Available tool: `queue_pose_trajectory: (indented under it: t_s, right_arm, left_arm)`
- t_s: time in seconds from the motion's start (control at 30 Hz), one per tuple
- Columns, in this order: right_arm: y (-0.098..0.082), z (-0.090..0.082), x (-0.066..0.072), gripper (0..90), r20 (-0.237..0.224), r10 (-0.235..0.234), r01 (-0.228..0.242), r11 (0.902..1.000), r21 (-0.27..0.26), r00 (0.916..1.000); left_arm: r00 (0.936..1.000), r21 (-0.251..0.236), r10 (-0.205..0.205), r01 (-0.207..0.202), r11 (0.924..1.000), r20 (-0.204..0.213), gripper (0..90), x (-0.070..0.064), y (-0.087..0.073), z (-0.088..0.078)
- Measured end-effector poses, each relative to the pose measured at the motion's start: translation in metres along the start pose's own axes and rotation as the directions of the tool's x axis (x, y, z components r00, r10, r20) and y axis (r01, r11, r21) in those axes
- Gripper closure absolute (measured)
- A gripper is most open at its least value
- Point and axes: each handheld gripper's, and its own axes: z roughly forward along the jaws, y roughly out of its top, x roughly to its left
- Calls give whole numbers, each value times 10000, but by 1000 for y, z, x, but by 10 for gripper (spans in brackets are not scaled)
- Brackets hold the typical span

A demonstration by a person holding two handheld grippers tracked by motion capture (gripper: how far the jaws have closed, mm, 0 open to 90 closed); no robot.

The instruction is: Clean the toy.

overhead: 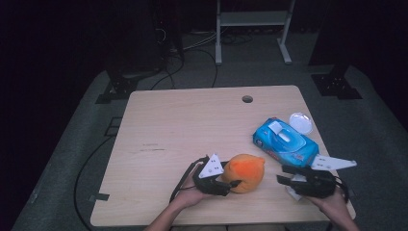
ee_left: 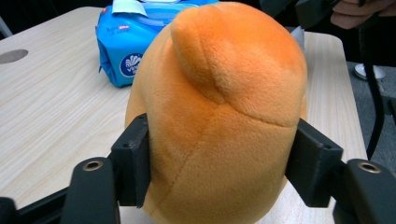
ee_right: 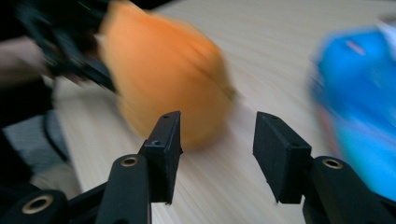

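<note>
Looking down from the high view, we see an orange plush toy (overhead: 245,172) low in the frame, just right of centre, resting on the pale wooden desk (overhead: 183,125). It is rounded and egg-like, its short, soft pile a warm orange that fades to a paler shade toward the bottom. In the left claw view a stubby rounded bump stands out at its upper middle and a fine seam curves across its body below that bump.

We find the left claw (overhead: 230,184) pinching the toy from both sides; in its own view the black pads sink into the plush at lower left and lower right.

Our right claw (overhead: 283,180) sits at the lower right of the high view, apart from the toy. Its jaws are spread with nothing between them; in its blurred view bare desk shows in the gap.

A blue wipes pack (overhead: 286,142) lies up and to the right of the toy.
</note>
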Motion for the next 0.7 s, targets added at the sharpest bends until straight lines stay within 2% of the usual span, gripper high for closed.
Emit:
queue_pose_trajectory:
  t_s: [0.07, 0.1, 0.17, 0.2, 0.27, 0.37, 0.47, 0.5, 0.57, 0.63, 0.67, 0.7]
  right_arm:
    - [14, 18, 8, 504, -562, -232, 227, 9997, -90, 9982]
    - [25, 34, 15, 538, -847, -592, 604, 9981, 115, 9947]
    - [34, 47, 18, 549, -836, -815, 829, 9965, 134, 9932]
    - [34, 47, 18, 549, -836, -815, 829, 9965, 134, 9932]
    - [42, 55, 17, 566, -885, -836, 821, 9964, -202, 9926]
    - [54, 71, 17, 570, -873, -953, 884, 9929, -796, 9916]
    - [60, 91, 15, 566, -835, -961, 888, 9923, -867, 9919]
    - [63, 102, 14, 557, -647, -909, 864, 9939, -691, 9938]
    - [65, 104, 15, 558, -593, -924, 883, 9937, -685, 9940]
    - [71, 108, 18, 548, -515, -919, 873, 9925, -859, 9944]
    - [71, 108, 18, 548, -515, -919, 873, 9925, -859, 9944]
    - [73, 110, 19, 539, -574, -910, 860, 9928, -833, 9942]
  left_arm:
    - [10000, -74, 95, -95, 9999, -3, 372, -1, 2, -2]
    - [9998, -124, 215, -215, 9997, -57, 383, -2, 6, -6]
    - [9984, -87, 337, -341, 9994, -462, 386, 1, 10, -14]
    - [9984, -87, 337, -341, 9994, -462, 386, 1, 10, -14]
    - [9965, -202, 252, -269, 9994, -798, 386, 8, 12, -24]
    - [9876, 28, 497, -499, 9988, -1489, 386, 18, 16, -37]
    - [9776, 363, 595, -532, 9979, -2018, 387, 27, 12, -43]
    - [9743, 486, 624, -531, 9974, -2166, 388, 29, 10, -43]
    - [9697, 676, 616, -469, 9966, -2363, 389, 32, 6, -41]
    - [9607, 978, 777, -532, 9938, -2664, 385, 31, 2, -36]
    - [9588, 1124, 852, -564, 9921, -2710, 385, 29, 0, -33]
    - [9611, 1197, 839, -538, 9913, -2633, 379, 27, -1, -30]
